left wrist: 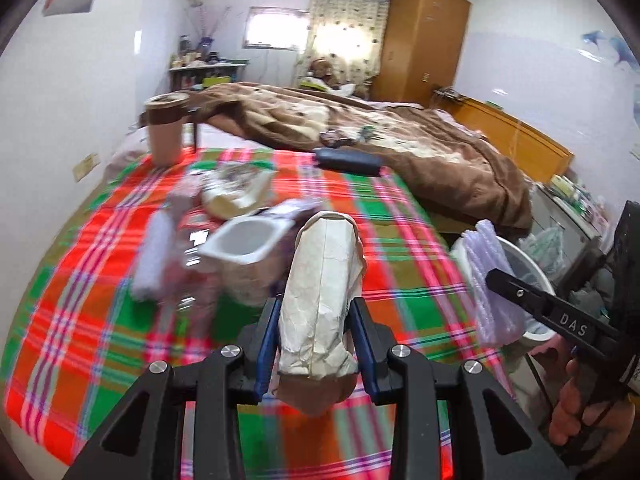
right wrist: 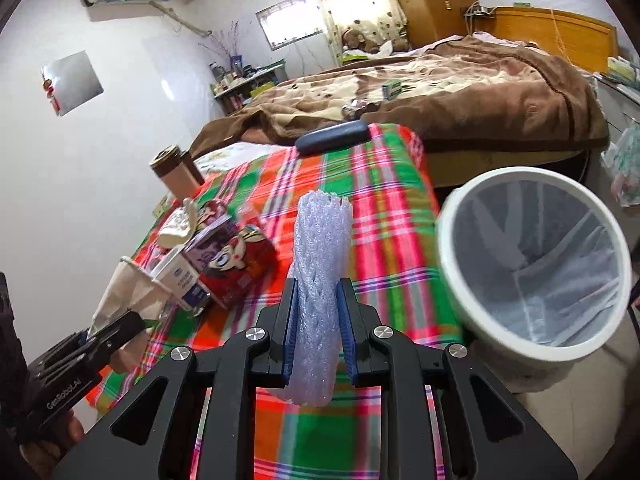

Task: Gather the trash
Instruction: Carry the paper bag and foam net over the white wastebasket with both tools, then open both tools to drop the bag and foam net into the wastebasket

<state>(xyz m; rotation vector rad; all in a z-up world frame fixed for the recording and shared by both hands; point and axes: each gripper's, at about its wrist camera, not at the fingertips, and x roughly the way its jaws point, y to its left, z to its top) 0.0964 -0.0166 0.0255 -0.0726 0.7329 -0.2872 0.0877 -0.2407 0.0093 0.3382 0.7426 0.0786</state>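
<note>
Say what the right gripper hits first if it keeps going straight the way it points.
Likely the plaid cloth on the bed. The right gripper, shut on the foam net sleeve, points along it, left of the white bin. Past the cloth lies the brown blanket. Depth is uncertain.

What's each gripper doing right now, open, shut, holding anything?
Left gripper: closed on a crumpled paper bag.
Right gripper: closed on a white foam net sleeve, beside the lined trash bin.
</note>
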